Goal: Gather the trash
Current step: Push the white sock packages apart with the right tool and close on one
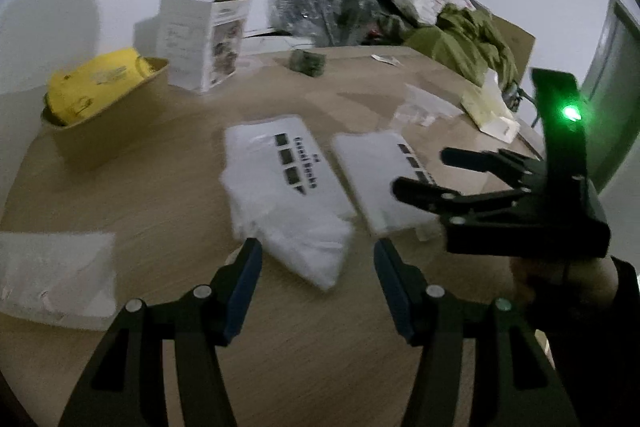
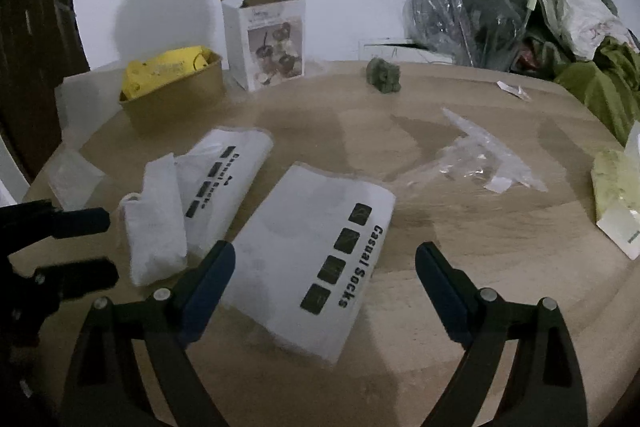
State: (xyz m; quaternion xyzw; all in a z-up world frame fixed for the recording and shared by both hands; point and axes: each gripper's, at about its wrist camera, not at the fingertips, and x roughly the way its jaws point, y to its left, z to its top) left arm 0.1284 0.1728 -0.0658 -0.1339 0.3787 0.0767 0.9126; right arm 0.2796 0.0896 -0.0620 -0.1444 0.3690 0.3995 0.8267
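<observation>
Two white "Casual Socks" plastic bags lie on the wooden table. The crumpled left bag point(image 1: 286, 187) point(image 2: 216, 179) lies just beyond my open, empty left gripper point(image 1: 318, 255). The flat right bag point(image 1: 380, 179) point(image 2: 316, 255) lies between the open fingers of my right gripper point(image 2: 324, 259), which is also empty and shows in the left wrist view point(image 1: 418, 173) hovering over that bag. A clear plastic wrapper point(image 2: 476, 159) point(image 1: 424, 107) lies further right. A brown paper bowl point(image 2: 176, 95) point(image 1: 108, 119) holds a yellow packet point(image 2: 164, 69) at the far left.
An open white carton point(image 2: 266, 43) point(image 1: 204, 39) stands at the back. A small green lump point(image 2: 384, 73) sits mid-back. A plastic-wrapped fan point(image 2: 468, 11), green cloth point(image 2: 600, 79) and a pale packet point(image 2: 616, 195) crowd the right. A white foam sheet point(image 1: 56, 279) lies near left.
</observation>
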